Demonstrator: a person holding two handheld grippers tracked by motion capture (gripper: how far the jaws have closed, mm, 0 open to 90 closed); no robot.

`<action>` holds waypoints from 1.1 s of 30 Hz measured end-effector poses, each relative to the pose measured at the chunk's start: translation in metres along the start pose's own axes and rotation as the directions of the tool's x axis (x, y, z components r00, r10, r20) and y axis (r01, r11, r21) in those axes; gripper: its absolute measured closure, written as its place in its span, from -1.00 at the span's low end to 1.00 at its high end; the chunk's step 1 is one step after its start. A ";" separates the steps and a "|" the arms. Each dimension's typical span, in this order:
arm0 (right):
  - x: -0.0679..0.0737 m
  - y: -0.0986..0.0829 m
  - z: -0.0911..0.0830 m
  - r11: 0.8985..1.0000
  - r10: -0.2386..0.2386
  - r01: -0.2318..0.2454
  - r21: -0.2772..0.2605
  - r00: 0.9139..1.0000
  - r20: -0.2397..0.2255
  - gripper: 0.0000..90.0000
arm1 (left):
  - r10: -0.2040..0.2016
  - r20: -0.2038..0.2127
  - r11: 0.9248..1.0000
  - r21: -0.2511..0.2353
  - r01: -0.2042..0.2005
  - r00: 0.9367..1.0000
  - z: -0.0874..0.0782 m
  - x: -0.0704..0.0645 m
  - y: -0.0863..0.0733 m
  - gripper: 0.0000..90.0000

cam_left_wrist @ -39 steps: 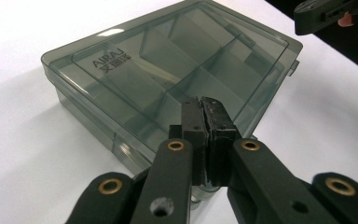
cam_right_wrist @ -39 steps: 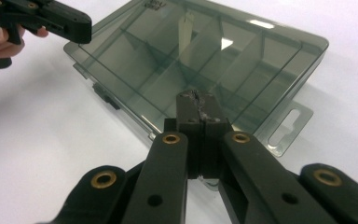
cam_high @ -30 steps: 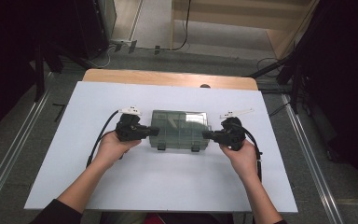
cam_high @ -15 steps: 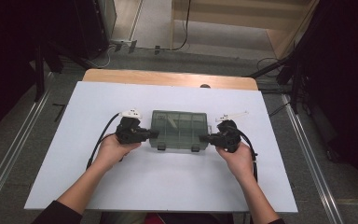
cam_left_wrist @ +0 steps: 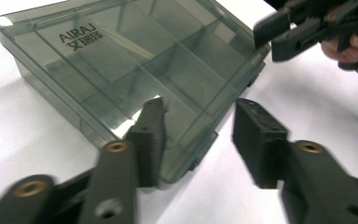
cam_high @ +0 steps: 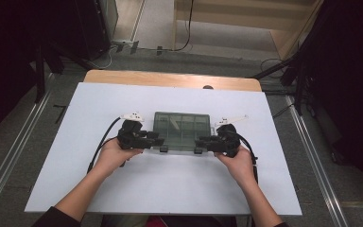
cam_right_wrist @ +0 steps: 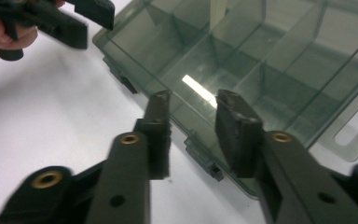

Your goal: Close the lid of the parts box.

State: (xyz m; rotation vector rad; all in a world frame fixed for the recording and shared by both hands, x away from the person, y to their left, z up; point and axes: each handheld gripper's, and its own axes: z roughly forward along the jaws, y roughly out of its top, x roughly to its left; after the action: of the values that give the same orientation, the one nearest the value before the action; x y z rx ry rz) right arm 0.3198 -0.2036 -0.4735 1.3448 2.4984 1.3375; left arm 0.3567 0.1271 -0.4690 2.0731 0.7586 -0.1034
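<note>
1. The organiser box (cam_high: pixel 182 131), a smoky transparent case with its lid down, sits near the middle of the white surface (cam_high: pixel 75 184), hinge side far, latch side near.
2. The left gripper (cam_high: pixel 157 141) and right gripper (cam_high: pixel 199 142) flank the near edge, one by each latch; both sets of jaws stand apart and hold nothing.
3. Judged from this, the latches are not yet released: the lid lies flat, so opening remains.
4. The left gripper view reads the lid's lettering (cam_left_wrist: pixel 78 35) and inner dividers; the right gripper view shows a latch tab (cam_right_wrist: pixel 204 160) and a hang-hole tab (cam_right_wrist: pixel 354 128).
</note>
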 end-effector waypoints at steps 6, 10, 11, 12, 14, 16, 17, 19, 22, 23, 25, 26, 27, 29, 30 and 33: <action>0.005 -0.002 -0.009 0.998 -0.037 0.036 -0.042 0.999 -0.008 0.23 | 0.007 0.023 1.000 -0.023 -0.007 1.000 -0.011 -0.006 -0.003 -0.01; 0.009 -0.004 -0.013 0.997 -0.048 0.046 -0.067 0.998 -0.028 0.03 | 0.017 0.046 1.000 -0.023 -0.015 0.999 -0.015 -0.011 -0.006 -0.09; 0.010 -0.005 -0.014 0.996 -0.049 0.047 -0.074 0.998 -0.037 -0.05 | 0.022 0.045 0.999 -0.026 -0.021 0.999 -0.016 -0.012 -0.007 -0.09; 0.011 -0.005 -0.015 0.995 -0.058 0.055 -0.080 0.998 -0.035 -0.10 | 0.029 0.052 0.999 -0.030 -0.027 0.998 -0.016 -0.012 -0.008 -0.13; 0.012 -0.007 -0.015 0.994 -0.073 0.069 -0.088 0.996 -0.046 -0.21 | 0.028 0.059 0.999 -0.024 -0.027 0.998 -0.017 -0.012 -0.010 -0.15; 0.014 -0.008 -0.014 0.992 -0.084 0.079 -0.094 0.995 -0.047 -0.29 | 0.024 0.072 0.999 -0.027 -0.022 0.997 -0.018 -0.013 -0.011 -0.21; 0.015 -0.008 -0.014 0.992 -0.092 0.087 -0.095 0.995 -0.049 -0.35 | 0.022 0.089 0.999 -0.035 -0.019 0.996 -0.019 -0.012 -0.012 -0.21; 0.018 -0.009 -0.014 0.990 -0.104 0.098 -0.102 0.993 -0.052 -0.39 | 0.041 0.115 0.998 -0.054 -0.035 0.993 -0.021 -0.013 -0.015 -0.31; 0.022 -0.011 -0.014 0.987 -0.126 0.119 -0.109 0.990 -0.057 -0.41 | 0.063 0.108 0.998 -0.034 -0.060 0.992 -0.024 -0.016 -0.018 -0.33; 0.023 -0.011 -0.013 0.988 -0.121 0.114 -0.105 0.991 -0.062 -0.41 | 0.068 0.099 0.997 -0.033 -0.065 0.993 -0.025 -0.016 -0.020 -0.37; 0.026 -0.013 -0.011 0.987 -0.136 0.129 -0.099 0.989 -0.059 -0.41 | 0.069 0.093 0.997 -0.038 -0.066 0.993 -0.028 -0.017 -0.026 -0.37; 0.028 -0.014 -0.010 0.986 -0.145 0.139 -0.096 0.988 -0.060 -0.41 | 0.074 0.085 0.997 -0.039 -0.071 0.994 -0.029 -0.017 -0.028 -0.37; 0.029 -0.015 -0.011 0.984 -0.156 0.150 -0.096 0.986 -0.056 -0.41 | 0.074 0.074 0.997 -0.042 -0.071 0.995 -0.031 -0.017 -0.030 -0.37; 0.029 -0.017 -0.013 0.983 -0.153 0.146 -0.108 0.986 -0.060 -0.41 | 0.073 0.068 0.996 -0.048 -0.070 0.995 -0.032 -0.018 -0.033 -0.37; 0.029 -0.018 -0.014 0.984 -0.152 0.145 -0.107 0.987 -0.059 -0.41 | 0.079 0.056 0.996 -0.046 -0.076 0.995 -0.033 -0.018 -0.035 -0.37; 0.030 -0.024 -0.016 0.979 -0.183 0.179 -0.096 0.983 -0.032 -0.39 | 0.105 0.029 0.994 -0.035 -0.104 0.994 -0.034 -0.021 -0.041 -0.37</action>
State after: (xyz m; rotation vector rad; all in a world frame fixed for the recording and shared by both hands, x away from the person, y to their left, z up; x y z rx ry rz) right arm 0.2785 -0.1999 -0.4687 1.0549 2.4787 1.4342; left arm 0.3107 0.1605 -0.4713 2.0705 0.6285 -0.0638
